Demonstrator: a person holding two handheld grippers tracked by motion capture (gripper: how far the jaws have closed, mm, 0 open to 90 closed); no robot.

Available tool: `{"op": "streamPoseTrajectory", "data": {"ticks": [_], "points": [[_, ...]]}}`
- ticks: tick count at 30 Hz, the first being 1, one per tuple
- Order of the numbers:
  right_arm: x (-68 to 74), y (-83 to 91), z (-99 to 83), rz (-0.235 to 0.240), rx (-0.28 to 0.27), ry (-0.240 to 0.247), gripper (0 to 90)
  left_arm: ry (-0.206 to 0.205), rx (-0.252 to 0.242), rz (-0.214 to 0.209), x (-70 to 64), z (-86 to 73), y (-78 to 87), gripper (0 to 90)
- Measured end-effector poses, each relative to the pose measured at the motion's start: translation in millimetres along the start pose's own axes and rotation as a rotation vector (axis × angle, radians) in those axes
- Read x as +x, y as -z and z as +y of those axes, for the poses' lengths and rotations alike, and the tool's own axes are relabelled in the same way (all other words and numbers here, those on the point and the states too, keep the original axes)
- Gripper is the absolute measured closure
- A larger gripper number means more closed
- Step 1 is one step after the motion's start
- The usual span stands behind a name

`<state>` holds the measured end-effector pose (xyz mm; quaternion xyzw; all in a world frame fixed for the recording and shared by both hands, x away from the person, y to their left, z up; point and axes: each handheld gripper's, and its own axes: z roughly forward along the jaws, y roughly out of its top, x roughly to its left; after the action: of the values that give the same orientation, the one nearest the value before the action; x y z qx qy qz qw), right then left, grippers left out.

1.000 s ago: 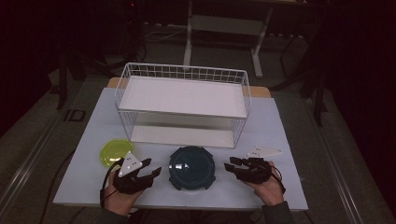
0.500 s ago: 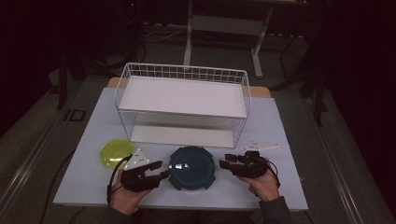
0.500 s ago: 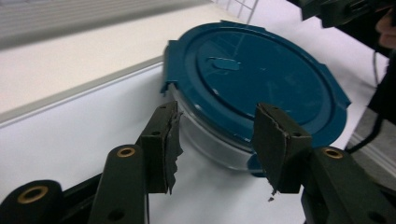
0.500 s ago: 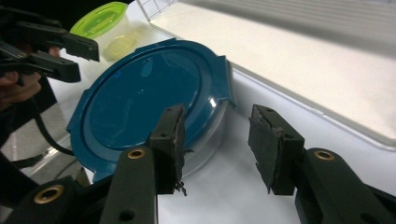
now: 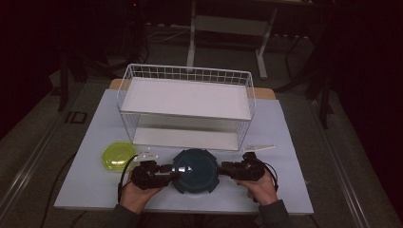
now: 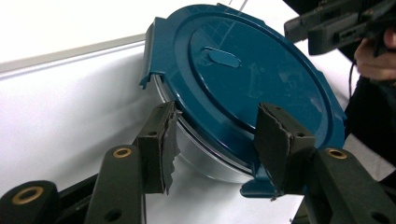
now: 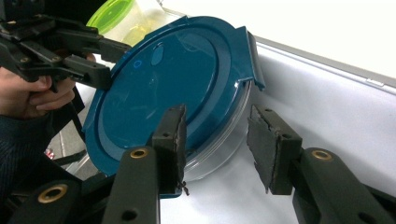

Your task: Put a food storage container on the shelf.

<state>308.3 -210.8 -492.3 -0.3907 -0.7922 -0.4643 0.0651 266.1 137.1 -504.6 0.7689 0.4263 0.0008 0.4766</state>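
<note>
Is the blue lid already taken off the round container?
No, in the left gripper view the blue lid sits on top of the clear round container, covering it.

Both hand-held grippers have closed in toward the lower centre of the high view — the left hand-held gripper from the left, the right hand-held gripper from the right. Their open jaws now flank the blue-lidded container — a second ago they sat well apart from it.
</note>
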Motion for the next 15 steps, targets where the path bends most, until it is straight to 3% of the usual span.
{"op": "streamPoseTrajectory", "data": {"ticks": [5, 10, 15], "points": [[-1.4, -4.3, -1.0, 0.014, 0.018, -0.022, 54.6, 0.068, 0.002, -0.051, 8.6, -0.5, -2.7, 47.8], [-5.0, -10.3, -2.4, 0.07, 0.038, -0.073, 53.2, 0.106, 0.006, -0.077, 12.9, -1.2, -3.9, 45.4], [-3.9, -13.2, -1.0, 0.054, 0.039, -0.093, 56.0, 0.15, 0.02, -0.115, 17.0, -1.0, -4.8, 47.5]]}}
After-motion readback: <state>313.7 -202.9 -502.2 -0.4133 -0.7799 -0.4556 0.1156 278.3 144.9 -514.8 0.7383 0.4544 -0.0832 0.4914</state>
